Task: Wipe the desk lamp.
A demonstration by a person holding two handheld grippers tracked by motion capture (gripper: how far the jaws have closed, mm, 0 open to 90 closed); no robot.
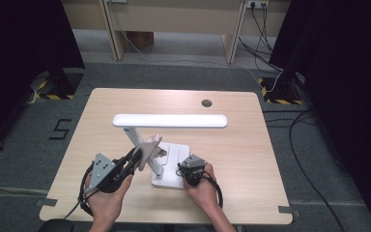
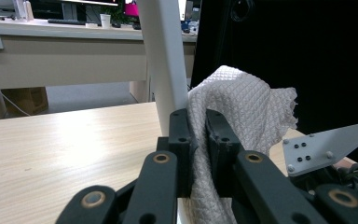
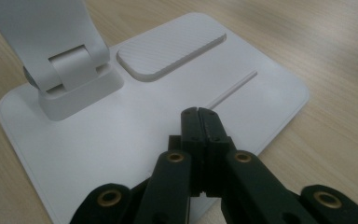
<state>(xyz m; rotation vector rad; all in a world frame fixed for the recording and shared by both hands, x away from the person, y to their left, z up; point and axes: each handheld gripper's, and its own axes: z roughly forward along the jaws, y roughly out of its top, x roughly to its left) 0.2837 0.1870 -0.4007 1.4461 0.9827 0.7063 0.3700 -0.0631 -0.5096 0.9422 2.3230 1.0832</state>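
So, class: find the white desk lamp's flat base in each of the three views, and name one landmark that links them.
High view: the lamp base lies near the table's front edge, between the two hands.
Left gripper view: a sliver of it sits at the bottom edge, below the cloth that the left claw pinches.
Right gripper view: it spreads across the centre.
Shared landmark: the lamp's white arm.

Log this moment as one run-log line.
left gripper: shut on cloth, beside lamp arm | right gripper: shut, empty, tips on lamp base | table
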